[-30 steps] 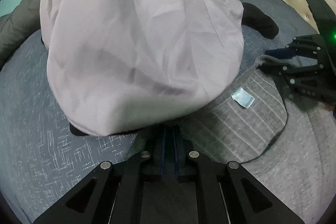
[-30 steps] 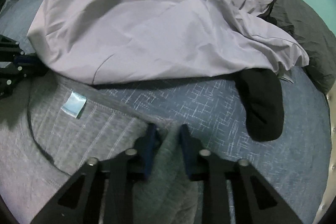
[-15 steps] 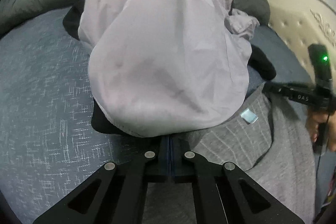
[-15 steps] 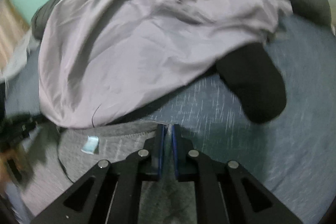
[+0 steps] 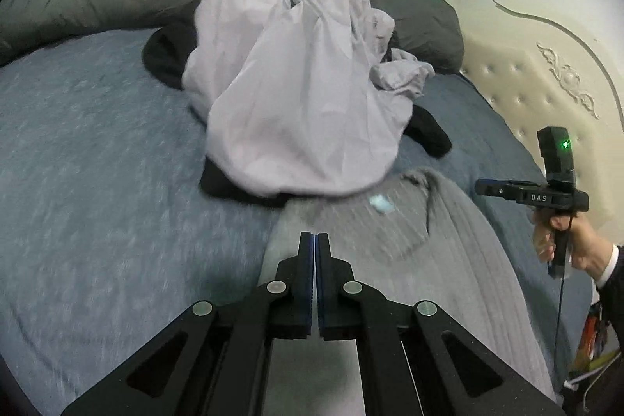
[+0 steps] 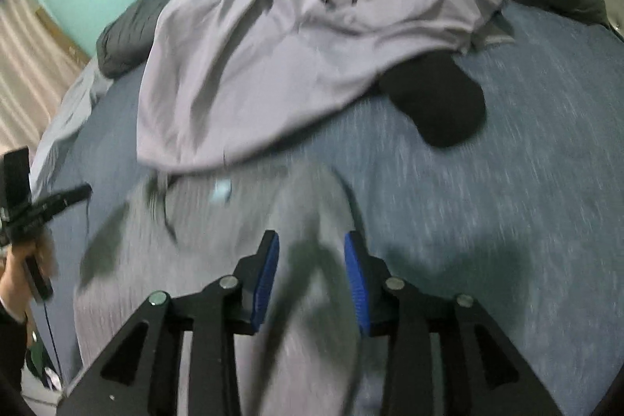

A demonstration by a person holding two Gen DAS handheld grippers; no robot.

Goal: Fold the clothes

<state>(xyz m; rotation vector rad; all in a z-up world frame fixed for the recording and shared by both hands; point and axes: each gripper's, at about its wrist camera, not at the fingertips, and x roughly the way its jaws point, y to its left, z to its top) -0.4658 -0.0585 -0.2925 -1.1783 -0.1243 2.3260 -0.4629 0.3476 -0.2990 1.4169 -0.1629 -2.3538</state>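
Both cameras sit low over the near edge of the bed (image 5: 97,151), looking along their fingers toward the far edge and the teal wall. The left view faces straight up the bed, the headboard (image 5: 546,73) on its right. The right view tilts leftward, close above the grey shirt (image 6: 218,260). Both share the shirt, the lilac sheet (image 5: 296,112) and the black sock (image 6: 436,104).

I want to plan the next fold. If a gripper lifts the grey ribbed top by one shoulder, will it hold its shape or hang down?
The grey ribbed top will probably hang limp: it already sags and creases on the bed. Its knit looks thin, so likely light. It may drag against the lilac garment at its collar.
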